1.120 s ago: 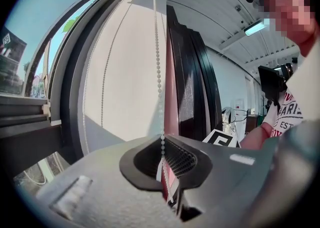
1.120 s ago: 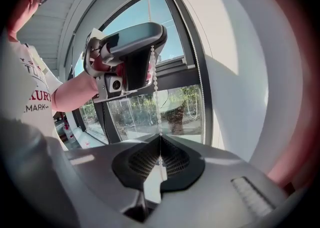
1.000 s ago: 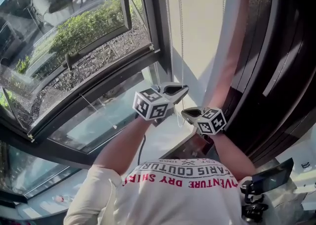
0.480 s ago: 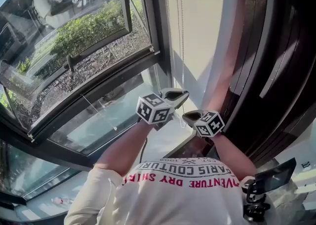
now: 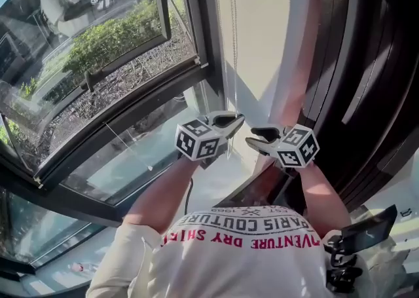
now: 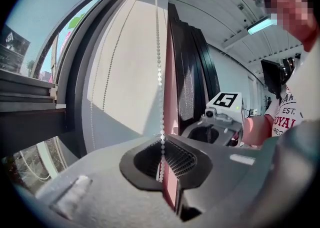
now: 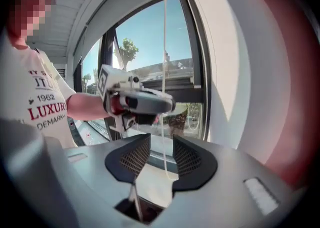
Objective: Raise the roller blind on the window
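- Roller blind fabric shows in no view; its bead chain [image 6: 159,71] hangs just right of the window frame [image 5: 204,28].
- Left tool [image 6: 162,144] is clamped on the chain.
- Right tool [image 7: 161,144]: jaws have just opened, and the chain runs loose between them.
- Judgement: mid-pull, between grips. Glass beside the frame is bare; height gained unknown, more pulls likely.

White bead chain [image 6: 159,71], black window frame [image 5: 203,28]
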Available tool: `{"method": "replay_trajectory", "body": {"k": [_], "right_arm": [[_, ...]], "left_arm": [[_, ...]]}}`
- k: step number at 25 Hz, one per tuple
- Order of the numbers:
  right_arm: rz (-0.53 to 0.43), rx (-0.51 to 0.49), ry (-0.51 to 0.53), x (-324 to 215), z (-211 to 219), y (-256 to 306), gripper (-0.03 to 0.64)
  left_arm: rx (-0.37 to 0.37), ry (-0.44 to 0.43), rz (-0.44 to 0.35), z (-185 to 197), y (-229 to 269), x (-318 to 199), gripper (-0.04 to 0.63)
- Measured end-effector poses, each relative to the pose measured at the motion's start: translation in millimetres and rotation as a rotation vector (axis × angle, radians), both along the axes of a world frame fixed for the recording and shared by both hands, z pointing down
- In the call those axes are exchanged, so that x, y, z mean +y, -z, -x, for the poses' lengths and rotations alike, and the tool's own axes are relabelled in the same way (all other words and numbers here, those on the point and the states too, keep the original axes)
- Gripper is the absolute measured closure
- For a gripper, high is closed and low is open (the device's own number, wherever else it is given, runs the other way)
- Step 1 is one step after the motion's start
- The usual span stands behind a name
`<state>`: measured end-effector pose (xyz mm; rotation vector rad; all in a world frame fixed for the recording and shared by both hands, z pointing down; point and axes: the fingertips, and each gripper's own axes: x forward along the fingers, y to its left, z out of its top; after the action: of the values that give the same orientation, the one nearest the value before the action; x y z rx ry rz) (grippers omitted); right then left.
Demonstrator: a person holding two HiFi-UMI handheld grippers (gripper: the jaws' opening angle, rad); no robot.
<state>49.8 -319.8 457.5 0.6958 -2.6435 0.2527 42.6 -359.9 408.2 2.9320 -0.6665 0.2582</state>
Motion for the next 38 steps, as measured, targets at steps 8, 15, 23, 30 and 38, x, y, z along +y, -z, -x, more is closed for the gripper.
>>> {"method": "replay_trajectory", "body": {"k": [8,15,23,30,38], "right_arm": [[-0.218,-0.217,-0.05,-15.8,7.1,149.4,0.491],[-0.274,-0.276,-0.007,-17.2,40.6,202.5,0.491],[-0.259,-0.281,-0.032,-22.9,44.8,209.8,0.595],[-0.276,-0.262,-0.045,-26.7,43.3,207.4,0.601],[-0.308,-0.191,-0.08,-25.9,41.0,186.6,0.603]], "left_arm": [[0.017,0.01,0.0,4.3,4.7,8.9,0.588],[0.008,-0.007,0.014,0.8,4.0,26.1,0.588],[-0.001,-0.021,0.024,-4.3,5.1,36.4,0.588],[-0.002,-0.015,0.029,-4.4,3.9,35.5,0.588],[-0.026,-0.005,0.052,-4.2,-15.4,39.7,0.588]]}}
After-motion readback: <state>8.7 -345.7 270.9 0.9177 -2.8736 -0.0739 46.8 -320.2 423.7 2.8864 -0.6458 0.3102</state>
